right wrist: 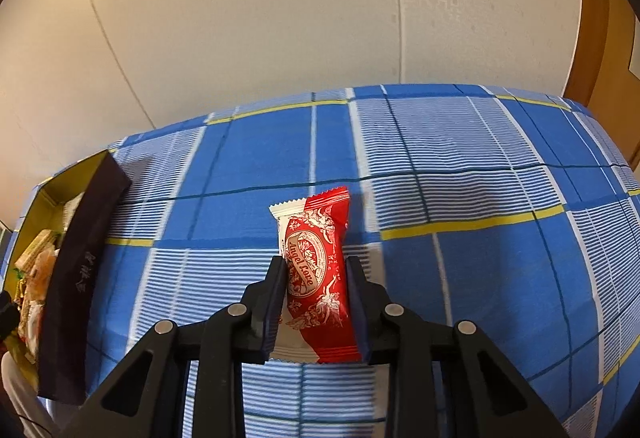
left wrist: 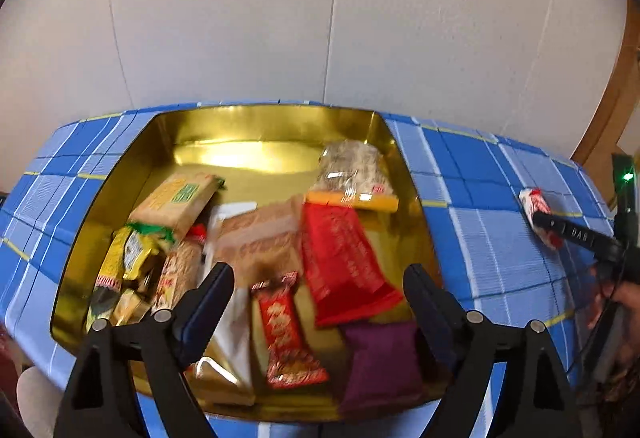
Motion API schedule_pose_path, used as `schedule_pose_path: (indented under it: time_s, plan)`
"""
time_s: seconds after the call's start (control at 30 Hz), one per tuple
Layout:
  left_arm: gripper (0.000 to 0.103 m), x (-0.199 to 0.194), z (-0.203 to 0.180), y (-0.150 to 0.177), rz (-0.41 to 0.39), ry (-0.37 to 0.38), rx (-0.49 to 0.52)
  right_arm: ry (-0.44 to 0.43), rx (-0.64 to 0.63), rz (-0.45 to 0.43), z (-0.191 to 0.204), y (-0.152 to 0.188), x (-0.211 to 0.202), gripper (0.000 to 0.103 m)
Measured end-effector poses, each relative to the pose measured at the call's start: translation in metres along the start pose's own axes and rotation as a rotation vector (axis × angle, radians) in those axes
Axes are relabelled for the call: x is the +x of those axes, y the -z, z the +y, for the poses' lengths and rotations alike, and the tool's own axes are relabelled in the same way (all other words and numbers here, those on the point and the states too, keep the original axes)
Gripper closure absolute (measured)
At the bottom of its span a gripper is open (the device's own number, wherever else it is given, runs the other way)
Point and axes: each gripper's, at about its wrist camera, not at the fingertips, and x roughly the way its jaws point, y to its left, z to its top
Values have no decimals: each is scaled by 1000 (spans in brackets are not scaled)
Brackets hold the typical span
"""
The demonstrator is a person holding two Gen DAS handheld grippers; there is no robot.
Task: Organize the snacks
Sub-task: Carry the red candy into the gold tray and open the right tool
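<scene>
1. A gold tin (left wrist: 276, 125) sits open on the blue checked cloth, its floor crowded with snack packets.
2. Inside lie a long red packet (left wrist: 344, 262), a purple pouch (left wrist: 384, 362) and a small red bar (left wrist: 286, 334).
3. A red-and-white "Angel Love" sweet (right wrist: 316, 274) lies lengthwise on the cloth, well right of the tin.

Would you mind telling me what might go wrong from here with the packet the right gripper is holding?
1. The right gripper pinches the red-and-white packet across its soft middle, so the contents may get crushed.
2. The tin is already crowded with snacks, so the packet may land on top of them.
</scene>
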Motion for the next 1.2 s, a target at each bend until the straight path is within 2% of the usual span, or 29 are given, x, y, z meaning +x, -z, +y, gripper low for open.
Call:
schedule_pose_path:
  time_s: [0.2, 0.5, 0.77, 1.2]
  plan:
    - [16, -8, 9, 12, 18, 3, -2, -51, -35, -28, 28, 13, -9, 73]
    - [15, -22, 15, 29, -4, -19, 44, -124, -35, -64, 55, 36, -23, 73]
    - [15, -28, 21, 37, -14, -21, 43, -103, -48, -61, 75, 50, -34, 73]
    - [12, -41, 33, 41, -47, -14, 27, -142, -107, -81, 126, 56, -60, 73]
